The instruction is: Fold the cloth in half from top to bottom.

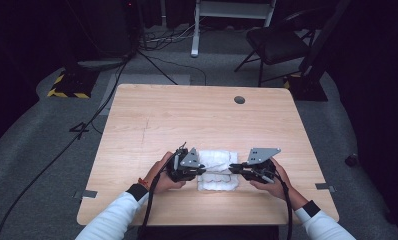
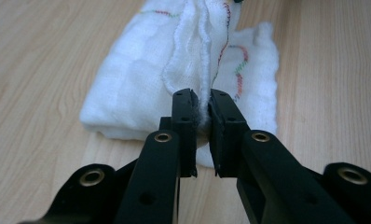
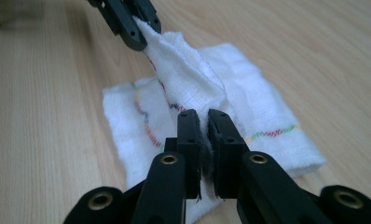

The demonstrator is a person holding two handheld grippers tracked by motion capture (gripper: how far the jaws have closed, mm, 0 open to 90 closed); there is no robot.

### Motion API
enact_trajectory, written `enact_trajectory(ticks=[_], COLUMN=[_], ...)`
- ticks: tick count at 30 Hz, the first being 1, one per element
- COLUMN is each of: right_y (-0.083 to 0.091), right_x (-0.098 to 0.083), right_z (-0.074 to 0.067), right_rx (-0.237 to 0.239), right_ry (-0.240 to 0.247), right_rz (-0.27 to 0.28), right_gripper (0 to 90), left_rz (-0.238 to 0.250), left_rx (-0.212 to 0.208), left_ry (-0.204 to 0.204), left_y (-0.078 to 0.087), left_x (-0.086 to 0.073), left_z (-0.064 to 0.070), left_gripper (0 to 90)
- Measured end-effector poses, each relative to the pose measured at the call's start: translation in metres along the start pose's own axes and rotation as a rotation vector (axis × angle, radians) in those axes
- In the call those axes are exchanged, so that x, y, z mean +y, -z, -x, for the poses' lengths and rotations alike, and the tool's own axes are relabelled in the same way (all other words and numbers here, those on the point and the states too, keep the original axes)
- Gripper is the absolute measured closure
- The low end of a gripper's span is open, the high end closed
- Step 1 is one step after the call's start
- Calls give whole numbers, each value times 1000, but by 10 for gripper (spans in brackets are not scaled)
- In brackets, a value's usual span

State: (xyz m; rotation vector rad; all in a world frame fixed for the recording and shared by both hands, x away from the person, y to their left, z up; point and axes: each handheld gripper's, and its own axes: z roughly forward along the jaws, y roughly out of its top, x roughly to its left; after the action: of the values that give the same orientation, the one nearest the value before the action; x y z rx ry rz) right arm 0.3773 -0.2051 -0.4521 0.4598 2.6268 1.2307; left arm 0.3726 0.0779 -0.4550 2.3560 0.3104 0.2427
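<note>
Pinching white cloth [image 1: 216, 170] edge, left gripper [image 2: 202, 109], right gripper [image 3: 202, 126], bare table [image 1: 187, 115] around.

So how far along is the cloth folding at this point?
Partly done: the white cloth lies on the table, seemingly already folded. In hand: the left hand-held gripper and right hand-held gripper each pinch its raised top layer. Left, probably: laying that layer over and letting go.

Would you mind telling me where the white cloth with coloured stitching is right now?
In the high view, the white cloth with coloured stitching lies near the wooden table's front edge, pinched between the left claw and right claw.
</note>
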Motion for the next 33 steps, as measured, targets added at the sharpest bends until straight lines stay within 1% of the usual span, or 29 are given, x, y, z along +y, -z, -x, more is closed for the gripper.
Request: enact_trajectory(ticks=[6, 11, 12, 15, 17, 19, 22, 23, 25, 26, 28, 29, 30, 32, 33], right_y=[-1, 0, 1, 5, 7, 10, 16, 18, 21, 22, 22, 22, 21, 18, 17], right_x=[-11, -22, -24, -27, -30, -32, -34, -34, -32, -31, -28, -26, -24, -18, -16], right_z=[-5, -9, -10, -11, -12, -13, -11, -11, -9, -8, -7, -7, -6, -4, -3], right_rx=[5, 18, 21, 14, 8, -3, -24, -35, -54, -63, -85, -90, -98, -112, -117], right_ry=[2, -8, -7, -12, -18, -23, -34, -35, -46, -47, -52, -52, -52, -60, -55], right_rz=[-39, -78, -81, -83, -81, -82, -67, -60, -47, -39, -34, -31, -30, -26, -24], right_gripper=[817, 805, 806, 801, 789, 784, 767, 755, 734, 708, 683, 664, 641, 601, 582], left_rz=[-29, -34, -34, -25, -21, -24, -17, -19, -9, -1, 24, 39, 48, 60, 57], left_rx=[-12, -23, -28, -31, -30, -40, -43, -33, -31, -24, -5, 6, 27, 46, 65], left_ry=[-16, -10, -1, -2, 7, 3, 11, 13, 25, 26, 34, 43, 49, 69, 72], left_y=[-6, -6, -5, -2, 1, 3, 7, 9, 14, 17, 23, 25, 26, 26, 24], left_x=[-2, -8, -9, -12, -14, -16, -20, -20, -22, -22, -22, -21, -20, -17, -15], left_z=[7, 11, 12, 15, 18, 21, 25, 26, 27, 27, 25, 23, 19, 10, 6], left_gripper=[808, 779, 770, 746, 707, 712, 710, 709, 700, 693, 669, 653, 628, 604, 587])
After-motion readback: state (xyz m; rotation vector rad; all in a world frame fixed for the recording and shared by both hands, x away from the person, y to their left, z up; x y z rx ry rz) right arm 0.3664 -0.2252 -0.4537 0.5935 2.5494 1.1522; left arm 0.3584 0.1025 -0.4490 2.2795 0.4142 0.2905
